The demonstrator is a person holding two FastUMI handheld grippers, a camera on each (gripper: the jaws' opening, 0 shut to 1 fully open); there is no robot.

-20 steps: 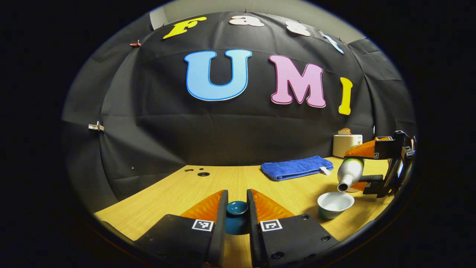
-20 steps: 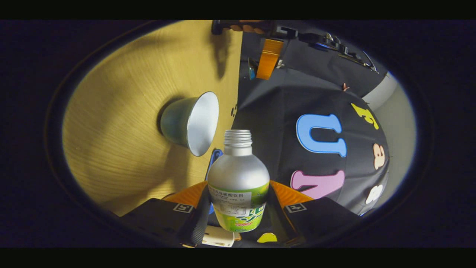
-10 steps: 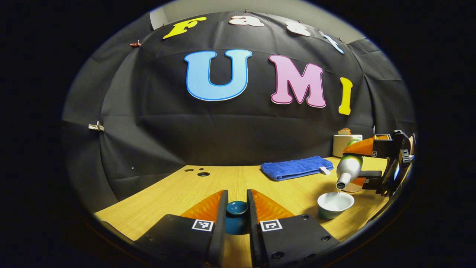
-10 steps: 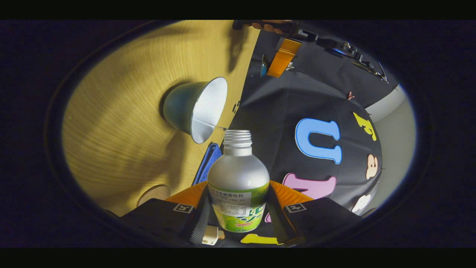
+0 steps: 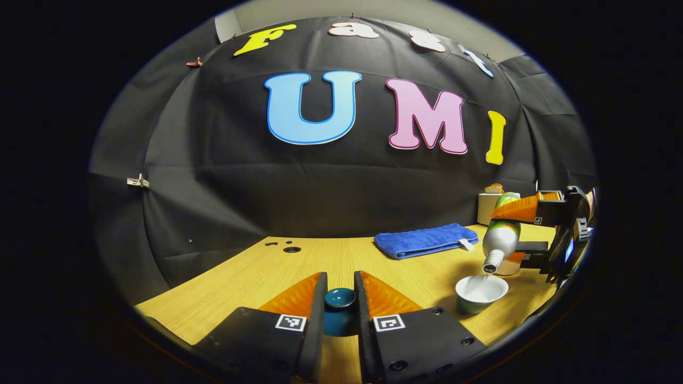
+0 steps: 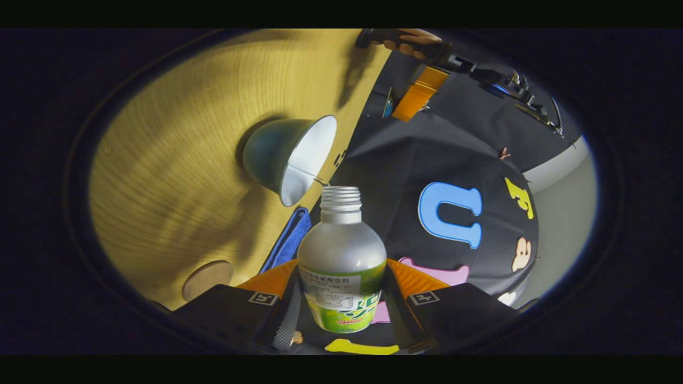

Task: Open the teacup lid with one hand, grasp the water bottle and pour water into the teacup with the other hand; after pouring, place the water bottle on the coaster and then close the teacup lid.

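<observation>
My left gripper [image 5: 340, 278] is shut on the dark teal teacup lid [image 5: 340, 309], held low over the wooden table [image 5: 251, 277]. To its right stands the uncovered teacup [image 5: 481, 293], white inside. My right gripper [image 6: 341, 269] is shut on the silver water bottle [image 6: 341, 256] with a green label. The bottle [image 5: 500, 241] is tipped mouth-down over the cup, and a thin stream of water runs from its mouth into the teacup [image 6: 288, 157]. The round coaster [image 6: 207, 272] lies on the table beyond the cup. In the right gripper view, the left gripper [image 6: 417, 98] hangs far off under a hand [image 6: 411, 40].
A folded blue towel [image 5: 424, 240] lies at the back of the table, with a white toaster [image 5: 492, 206] behind it on the right. Small round holes [image 5: 292, 249] mark the table's far left part. The black cloth wall closes the back.
The right gripper has tipped the bottle steeper and brought its mouth closer over the cup; water now streams into it. The left gripper and lid have stayed still.
</observation>
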